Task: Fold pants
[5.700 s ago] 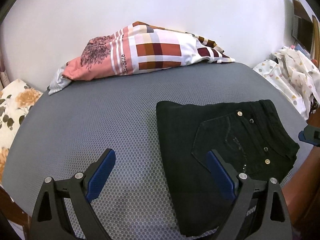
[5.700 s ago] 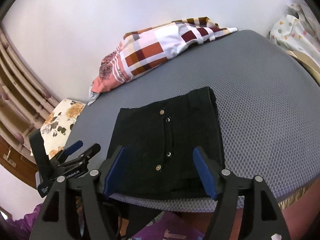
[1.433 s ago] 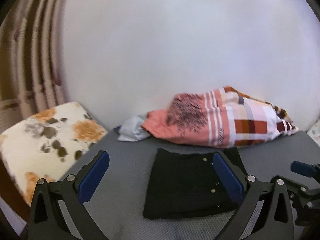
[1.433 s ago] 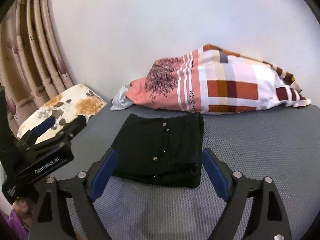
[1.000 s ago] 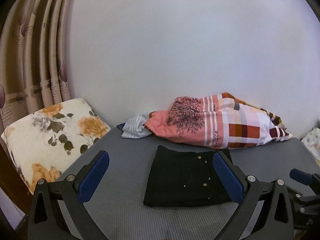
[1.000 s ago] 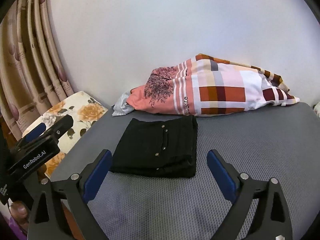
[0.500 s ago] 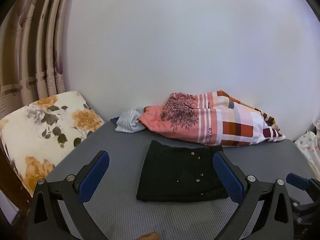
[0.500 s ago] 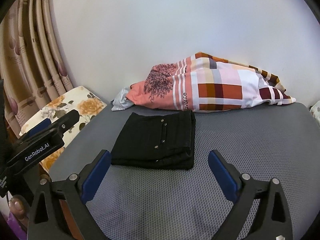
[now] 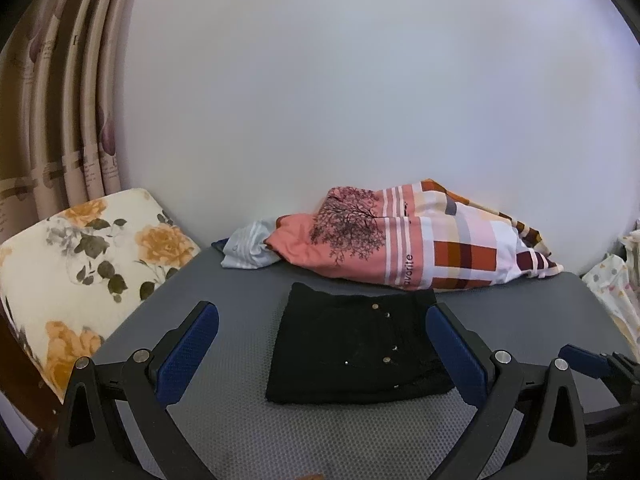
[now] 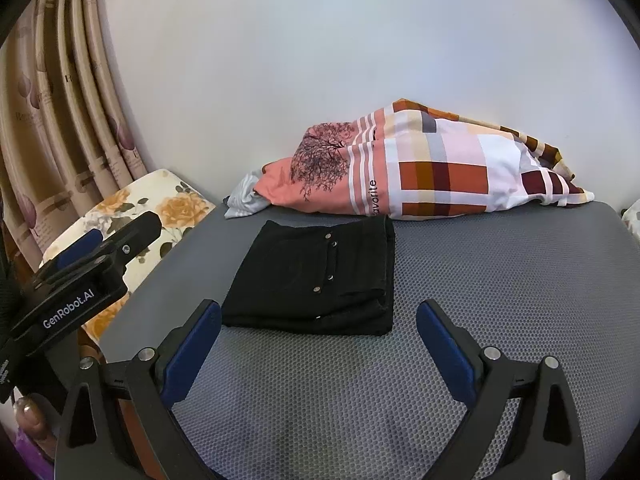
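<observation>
My left claw (image 9: 322,350) had black forked arms, ribbed blue pads and silver screw heads. My right claw (image 10: 319,346) was built the same. The left claw's body, seen from the right wrist, carried white "GenRobot.AI" lettering. A painted fingernail showed beneath it.

Left tool (image 9: 322,350) jaws wide apart, empty; right tool (image 10: 319,344) likewise.

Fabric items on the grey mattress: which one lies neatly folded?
The black pants, a flat rectangle with metal studs, nearest both open grippers. The plaid bedsheet behind them is a loose heap against the wall.
</observation>
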### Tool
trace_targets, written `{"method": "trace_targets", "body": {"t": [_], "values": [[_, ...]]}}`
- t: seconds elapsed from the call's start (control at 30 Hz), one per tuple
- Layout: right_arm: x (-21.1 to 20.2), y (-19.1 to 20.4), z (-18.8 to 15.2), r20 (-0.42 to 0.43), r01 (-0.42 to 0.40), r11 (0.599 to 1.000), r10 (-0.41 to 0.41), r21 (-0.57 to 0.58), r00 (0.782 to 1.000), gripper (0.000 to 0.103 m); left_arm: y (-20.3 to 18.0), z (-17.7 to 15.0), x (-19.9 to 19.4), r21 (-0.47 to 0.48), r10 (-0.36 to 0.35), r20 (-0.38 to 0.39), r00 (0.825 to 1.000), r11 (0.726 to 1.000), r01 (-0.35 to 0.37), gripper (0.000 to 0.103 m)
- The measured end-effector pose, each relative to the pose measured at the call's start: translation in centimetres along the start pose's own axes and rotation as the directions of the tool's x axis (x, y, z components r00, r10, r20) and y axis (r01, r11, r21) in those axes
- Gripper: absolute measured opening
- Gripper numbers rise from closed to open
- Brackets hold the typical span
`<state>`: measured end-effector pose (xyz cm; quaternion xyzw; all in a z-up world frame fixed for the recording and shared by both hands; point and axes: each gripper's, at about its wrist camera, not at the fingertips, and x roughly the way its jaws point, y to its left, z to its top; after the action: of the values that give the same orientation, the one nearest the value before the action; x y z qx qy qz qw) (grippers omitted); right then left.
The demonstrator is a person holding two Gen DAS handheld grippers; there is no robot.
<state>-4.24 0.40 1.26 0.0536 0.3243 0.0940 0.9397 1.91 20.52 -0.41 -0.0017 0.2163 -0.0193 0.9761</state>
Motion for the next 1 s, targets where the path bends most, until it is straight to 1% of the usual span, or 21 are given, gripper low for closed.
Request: {"method": "trace_targets", "body": {"t": [0.4, 0.67, 1.0], "values": [[0.4, 0.0, -0.2, -0.009, 0.002, 1.000, -0.002, 0.000, 1.000, 0.098, -1.1, -0.6, 0.3, 0.047, 0.012, -0.010, 1.000, 0.999, -0.012, 0.103], [0.7, 0.0, -0.4, -0.015, 0.010, 1.000, -0.010, -0.006, 1.000, 0.098, -1.1, -0.7, 0.4, 0.043, 0.005, -0.019, 1.000, 0.999, -0.004, 0.103], [0.7, 0.4, -0.7, 0.001, 0.068, 0.995, -0.068, -0.070, 0.998, 0.098, -1.1, -0.9, 0.5, 0.042, 0.005, -0.025, 1.000, 0.999, -0.004, 0.103]]}}
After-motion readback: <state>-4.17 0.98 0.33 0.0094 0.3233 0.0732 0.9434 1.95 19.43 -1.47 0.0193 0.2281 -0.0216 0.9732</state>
